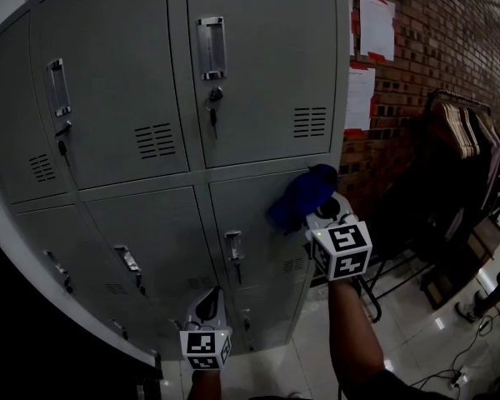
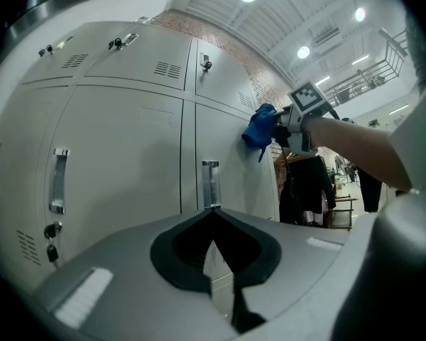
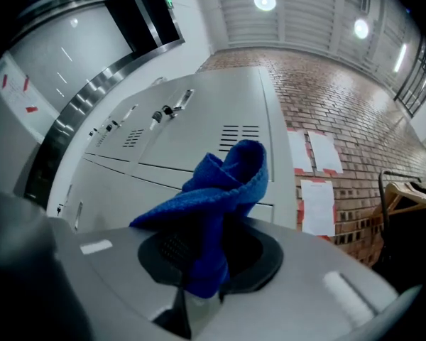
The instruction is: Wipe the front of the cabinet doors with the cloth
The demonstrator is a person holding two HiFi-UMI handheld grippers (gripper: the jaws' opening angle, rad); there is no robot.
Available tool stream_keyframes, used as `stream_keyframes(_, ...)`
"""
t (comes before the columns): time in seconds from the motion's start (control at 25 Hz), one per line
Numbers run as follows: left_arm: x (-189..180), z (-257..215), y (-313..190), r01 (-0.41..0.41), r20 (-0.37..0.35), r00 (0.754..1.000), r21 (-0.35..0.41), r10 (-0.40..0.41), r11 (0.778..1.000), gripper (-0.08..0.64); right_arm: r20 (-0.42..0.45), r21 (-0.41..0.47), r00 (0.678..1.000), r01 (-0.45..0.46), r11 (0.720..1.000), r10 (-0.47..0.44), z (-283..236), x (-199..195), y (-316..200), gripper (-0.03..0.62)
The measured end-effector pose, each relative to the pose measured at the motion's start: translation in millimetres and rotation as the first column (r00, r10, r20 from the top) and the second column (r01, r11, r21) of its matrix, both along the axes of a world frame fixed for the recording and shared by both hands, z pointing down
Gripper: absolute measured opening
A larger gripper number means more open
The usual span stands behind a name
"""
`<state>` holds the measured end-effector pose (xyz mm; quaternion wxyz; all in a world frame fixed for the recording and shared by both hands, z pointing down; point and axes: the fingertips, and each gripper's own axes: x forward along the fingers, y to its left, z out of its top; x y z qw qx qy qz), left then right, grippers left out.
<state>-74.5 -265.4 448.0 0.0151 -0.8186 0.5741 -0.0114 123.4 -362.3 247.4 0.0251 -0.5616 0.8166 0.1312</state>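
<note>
While R gripper (image 1: pixel 317 215) clamps blue cloth (image 1: pixel 304 192) by cabinet door (image 1: pixel 250 219), L gripper (image 1: pixel 207 307) sits closed, empty.

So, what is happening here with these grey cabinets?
A person stands before a bank of grey cabinet doors with a gripper in each hand. The right gripper is shut on a blue cloth, held at the right edge of the doors, seemingly touching the metal. The left gripper hangs lower, shut and empty.
</note>
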Motion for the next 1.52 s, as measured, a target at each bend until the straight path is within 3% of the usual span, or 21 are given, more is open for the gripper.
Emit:
stream_keyframes(0.28,-20,-4,11,0.024,-0.002,1.000,0.012,-0.024,1.000,0.017,-0.092,-0.027,0.980,0.174,0.984,-0.176,29,-120,24,0.072)
stream_keyframes(0.56,-48,-4,20,0.066,0.000,0.998,0.008,-0.066,0.998,0.017,-0.157,-0.083,0.961,0.215,0.973,-0.226,48,-175,14,0.074)
stream_keyframes(0.92,-53,0,16,0.060,0.001,0.998,-0.005,-0.060,0.998,0.017,-0.133,-0.100,0.964,0.217,0.971,-0.230,48,-168,9,0.071)
stream_keyframes(1.24,-43,-2,11,0.039,-0.002,0.999,-0.009,-0.039,0.999,0.017,-0.101,-0.120,0.982,0.149,0.981,-0.162,52,-118,-1,0.071)
stream_keyframes(1.52,-32,2,11,0.026,-0.010,1.000,-0.015,-0.026,1.000,0.017,-0.133,-0.140,0.987,0.073,0.987,-0.092,54,-67,-10,0.069)
